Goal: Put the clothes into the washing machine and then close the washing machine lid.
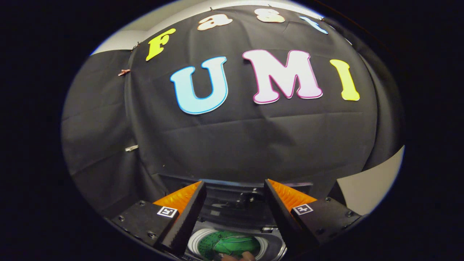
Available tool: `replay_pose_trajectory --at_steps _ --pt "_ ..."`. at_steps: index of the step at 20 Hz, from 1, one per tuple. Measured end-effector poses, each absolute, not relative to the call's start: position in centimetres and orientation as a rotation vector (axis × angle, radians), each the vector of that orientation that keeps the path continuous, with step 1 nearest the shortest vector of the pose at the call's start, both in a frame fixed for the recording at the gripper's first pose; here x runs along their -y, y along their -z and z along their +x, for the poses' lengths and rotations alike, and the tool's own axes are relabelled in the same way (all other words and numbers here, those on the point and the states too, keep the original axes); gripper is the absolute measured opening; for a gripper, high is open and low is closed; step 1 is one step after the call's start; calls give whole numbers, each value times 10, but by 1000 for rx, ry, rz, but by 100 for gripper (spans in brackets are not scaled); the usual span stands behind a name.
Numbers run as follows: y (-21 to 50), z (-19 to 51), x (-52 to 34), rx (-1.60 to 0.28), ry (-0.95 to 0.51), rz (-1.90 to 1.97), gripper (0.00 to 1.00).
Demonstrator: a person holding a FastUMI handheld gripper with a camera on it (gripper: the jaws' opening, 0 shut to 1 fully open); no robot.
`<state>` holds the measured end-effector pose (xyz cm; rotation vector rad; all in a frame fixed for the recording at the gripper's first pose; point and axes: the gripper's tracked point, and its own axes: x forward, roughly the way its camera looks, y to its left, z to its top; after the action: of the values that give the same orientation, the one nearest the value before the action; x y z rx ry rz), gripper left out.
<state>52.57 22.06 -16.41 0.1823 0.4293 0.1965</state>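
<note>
Hovering with fingers spread wide and empty, the gripper hangs above green clothes lying in the washing machine drum below.

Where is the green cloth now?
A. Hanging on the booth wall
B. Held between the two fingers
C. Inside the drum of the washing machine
C: the green cloth lies in the washing machine's drum, below the open gripper, whose fingers touch nothing.
</note>
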Motion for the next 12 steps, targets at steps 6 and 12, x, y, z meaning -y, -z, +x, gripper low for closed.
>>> replay_pose_trajectory --at_steps 6,12 --pt "167 547 -199 -391 -103 112 99" --pt "189 568 -191 -442 -52 101 99"
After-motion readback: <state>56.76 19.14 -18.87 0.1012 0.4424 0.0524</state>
